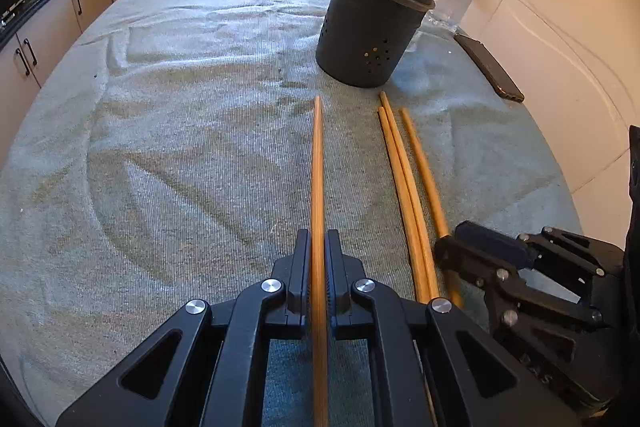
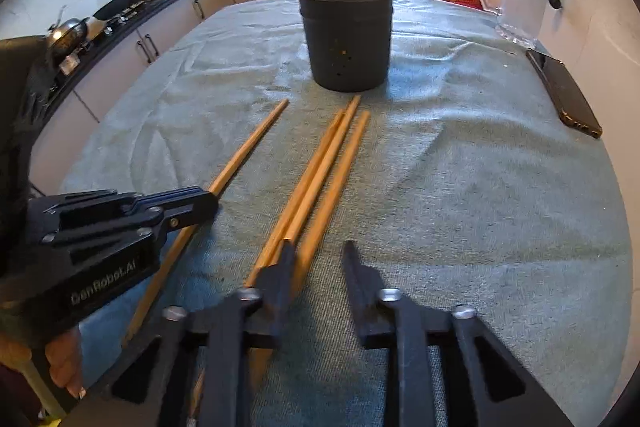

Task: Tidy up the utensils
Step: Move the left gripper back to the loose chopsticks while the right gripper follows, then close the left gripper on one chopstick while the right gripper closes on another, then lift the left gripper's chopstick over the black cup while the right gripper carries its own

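I am working at a table covered by a grey-green towel (image 1: pixel 160 147). My left gripper (image 1: pixel 318 259) is clamped narrowly on a single wooden chopstick (image 1: pixel 317 167), which runs straight out between the pads toward the far edge of the towel. I judge this lengthwise hold keeps it aimed at the dark holder (image 1: pixel 372 23) standing near the far right of the towel, already bristling with upright chopsticks.

My right gripper (image 2: pixel 318 267) sits over three loose chopsticks (image 2: pixel 320 171) that lie side by side in the middle of the towel, tips toward the holder. Its jaws stand apart, gripping nothing; the left finger (image 2: pixel 280 267) rests over the nearest sticks. A dark phone (image 2: pixel 564 93) lies at the towel's right edge, clear of the work.
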`<state>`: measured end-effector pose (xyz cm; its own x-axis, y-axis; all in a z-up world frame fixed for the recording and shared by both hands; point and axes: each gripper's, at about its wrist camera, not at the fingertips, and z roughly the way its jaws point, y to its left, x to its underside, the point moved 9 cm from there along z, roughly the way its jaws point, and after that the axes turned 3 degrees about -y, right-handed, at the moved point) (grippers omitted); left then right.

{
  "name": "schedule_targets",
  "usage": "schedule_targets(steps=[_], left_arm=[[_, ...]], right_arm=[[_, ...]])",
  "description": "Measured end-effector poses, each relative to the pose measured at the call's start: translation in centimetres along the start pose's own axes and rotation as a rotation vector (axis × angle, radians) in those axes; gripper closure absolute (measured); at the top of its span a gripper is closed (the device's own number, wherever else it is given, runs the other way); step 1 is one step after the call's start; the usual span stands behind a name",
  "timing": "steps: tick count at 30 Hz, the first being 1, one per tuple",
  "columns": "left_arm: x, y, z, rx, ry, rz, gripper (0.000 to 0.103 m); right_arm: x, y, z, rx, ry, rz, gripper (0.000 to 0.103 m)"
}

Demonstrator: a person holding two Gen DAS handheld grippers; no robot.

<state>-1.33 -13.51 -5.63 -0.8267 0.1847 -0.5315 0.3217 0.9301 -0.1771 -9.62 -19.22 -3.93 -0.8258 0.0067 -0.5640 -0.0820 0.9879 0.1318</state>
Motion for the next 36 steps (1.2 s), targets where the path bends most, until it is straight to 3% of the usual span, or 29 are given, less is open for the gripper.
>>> schedule_targets(steps=[7,12,16,17,23,36], left_arm=[[0.6,0.6,-0.5,0.032,0.02,-0.095,0.097],[2.4,0.7,-1.5,0.058,0.099,-0.129,0.096],[2.4,0.6,-1.4,0.064,0.156,-0.131,0.092],[2.1,0.6,-1.2,0.069,0.165,-0.135,0.09],[0.5,0.1,0.3,0.056,0.22,-0.13,0.08],[-5.0,0.6,4.0,-0.036,0.139,-0.078,0.08]], right_arm=[[0.4,-1.1,-0.1,0.05,0.018,0.002,0.09],[2.8,-4.5,-2.1,0.098,0.06,0.028,0.09],[3.7,-5.9,-3.4,0.112,0.085,0.027,0.07],[3.7,-6.1,-3.4,0.109,0.09,0.027,0.069],[1.8,-6.4,-1.6,0.104,0.108,0.009,0.069],[-4.4,-6.2,2.4,0.116,0.116,-0.041,0.07]])
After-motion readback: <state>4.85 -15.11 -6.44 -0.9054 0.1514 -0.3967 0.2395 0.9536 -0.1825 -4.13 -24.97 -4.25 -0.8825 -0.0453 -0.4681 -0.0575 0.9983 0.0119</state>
